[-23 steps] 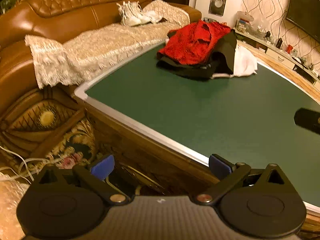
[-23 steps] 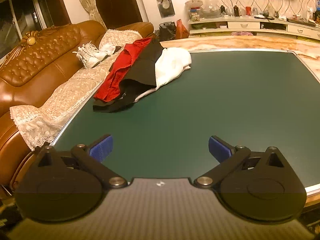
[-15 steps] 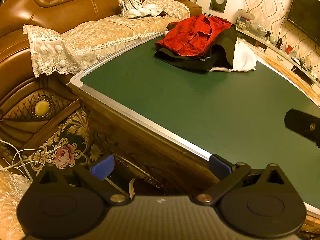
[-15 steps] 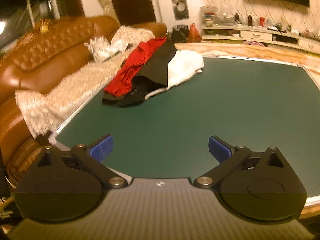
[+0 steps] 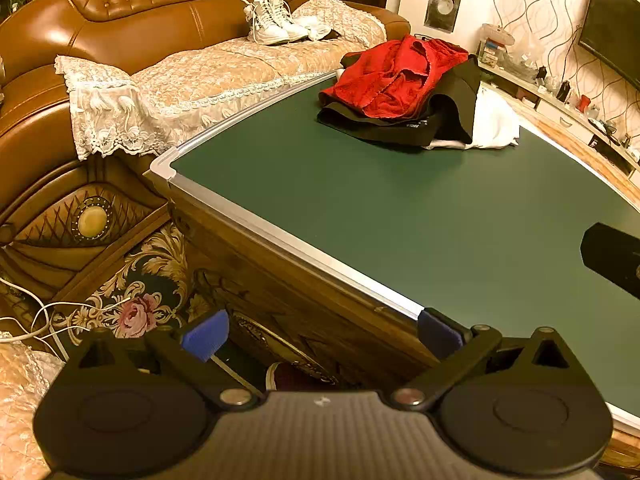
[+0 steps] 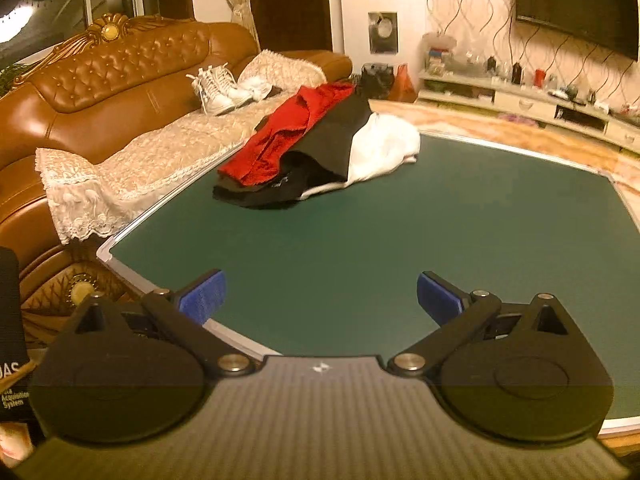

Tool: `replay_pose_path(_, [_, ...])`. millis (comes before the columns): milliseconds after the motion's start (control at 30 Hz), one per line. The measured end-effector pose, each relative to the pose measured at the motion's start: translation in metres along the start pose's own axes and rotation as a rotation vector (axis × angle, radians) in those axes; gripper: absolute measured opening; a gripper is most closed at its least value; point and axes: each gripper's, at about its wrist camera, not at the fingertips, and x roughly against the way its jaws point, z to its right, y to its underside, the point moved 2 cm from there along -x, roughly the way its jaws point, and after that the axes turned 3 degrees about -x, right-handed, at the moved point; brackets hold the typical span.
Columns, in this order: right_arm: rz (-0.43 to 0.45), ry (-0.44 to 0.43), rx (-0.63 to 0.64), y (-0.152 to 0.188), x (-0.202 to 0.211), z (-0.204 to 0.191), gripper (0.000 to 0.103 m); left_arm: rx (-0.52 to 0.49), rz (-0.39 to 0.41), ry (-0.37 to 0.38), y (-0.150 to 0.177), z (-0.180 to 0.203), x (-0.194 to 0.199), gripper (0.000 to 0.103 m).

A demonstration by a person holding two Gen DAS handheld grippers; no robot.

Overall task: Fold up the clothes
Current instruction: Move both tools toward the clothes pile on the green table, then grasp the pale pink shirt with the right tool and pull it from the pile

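A pile of clothes lies at the far left of the green table [image 5: 400, 208]: a red garment [image 5: 394, 76] on top, a black garment [image 5: 452, 112] under it and a white one [image 5: 494, 124] at the right. The pile also shows in the right wrist view, with red [image 6: 280, 140], black [image 6: 324, 148] and white [image 6: 380, 148] garments. My left gripper [image 5: 320, 334] is open and empty, over the table's near edge. My right gripper [image 6: 320, 294] is open and empty above the near part of the table [image 6: 400, 232]. Both are far from the pile.
A brown leather sofa [image 5: 120, 12] with a lace cover [image 5: 104, 108] stands left of the table, with white shoes [image 5: 272, 20] on it. A TV shelf [image 6: 520, 96] with bottles lines the far wall. Part of the other gripper [image 5: 612, 260] shows at the right edge.
Both grippers have pulled back and risen a little, so the table's near left corner now shows in both views. The clothes have not moved. Both grippers stay open.
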Motion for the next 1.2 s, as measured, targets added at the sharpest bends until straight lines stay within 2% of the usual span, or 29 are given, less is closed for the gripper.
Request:
replay_pose_path(100, [0.001,-0.017,-0.002,0.000,0.002,0.002,0.103,-0.011,0.003,0.006,0.000,0.003,-0.002,0.103])
replay_pose_path(367, [0.045,0.019,-0.058,-0.004,0.004,0.012,0.103,-0.051,0.031,0.052,0.000,0.014,-0.007,0.103])
replay_pose_path(633, [-0.021,-0.090,-0.159,-0.021,-0.024,0.052,0.103,-0.113,0.059,0.079,-0.023,0.035,-0.033,0.103])
replay_pose_path(767, [-0.005,-0.001,0.007,-0.048,-0.071,0.076,0.103,-0.150,0.067,0.073,-0.038,0.051,-0.055,0.103])
replay_pose_path(833, [-0.024,0.012,0.067,-0.067,-0.105,0.090,0.103,-0.162,0.062,0.079,-0.046,0.061,-0.067,0.103])
replay_pose_path(967, [-0.128,-0.023,0.016,-0.112,-0.187,0.124,0.103,-0.180,0.049,0.085,-0.059,0.079,-0.092,0.103])
replay_pose_path(1033, [-0.174,-0.025,-0.024,-0.127,-0.231,0.125,0.103,-0.198,0.047,0.089,-0.065,0.087,-0.103,0.103])
replay_pose_path(1200, [-0.275,-0.022,-0.160,-0.151,-0.319,0.142,0.078,-0.257,0.075,0.093,-0.090,0.105,-0.127,0.103])
